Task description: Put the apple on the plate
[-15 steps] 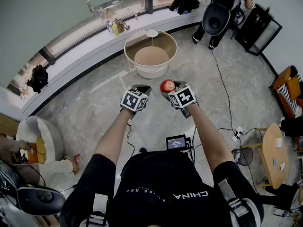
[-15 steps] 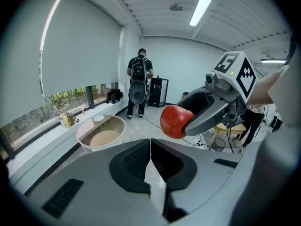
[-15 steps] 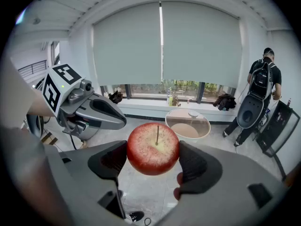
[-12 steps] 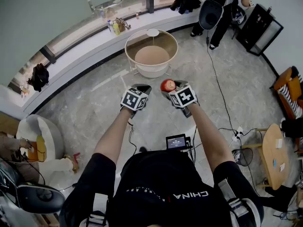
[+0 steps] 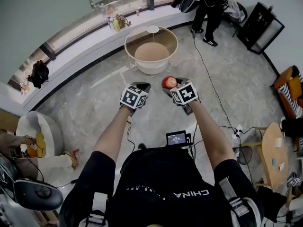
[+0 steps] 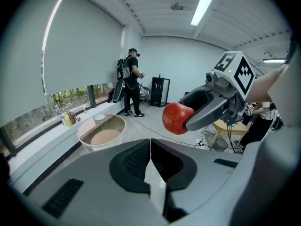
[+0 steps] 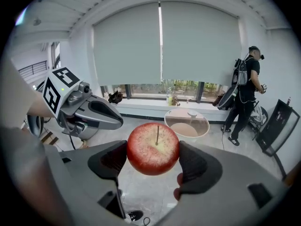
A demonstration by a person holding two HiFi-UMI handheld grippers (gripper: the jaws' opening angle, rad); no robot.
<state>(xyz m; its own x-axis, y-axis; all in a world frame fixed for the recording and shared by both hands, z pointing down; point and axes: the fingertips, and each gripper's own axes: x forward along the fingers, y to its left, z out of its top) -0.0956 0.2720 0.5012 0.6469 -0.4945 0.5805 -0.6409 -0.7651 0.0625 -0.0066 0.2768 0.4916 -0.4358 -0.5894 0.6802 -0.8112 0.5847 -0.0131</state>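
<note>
Glossy smooth apple, matt grey plastic right tool, polished stone-look floor

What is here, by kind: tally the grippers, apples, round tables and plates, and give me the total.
Grippers: 2, the left gripper and the right gripper
Apple: 1
Round table: 1
Plate: 1
Total: 5

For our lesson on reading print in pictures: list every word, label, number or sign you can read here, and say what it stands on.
"CHINA": on the person's black shirt, upside down in the head view.
Smaller print beside it: too blurred to read.
Small screen: too small to read.
Marker cubes: square patterns, no words.
</note>
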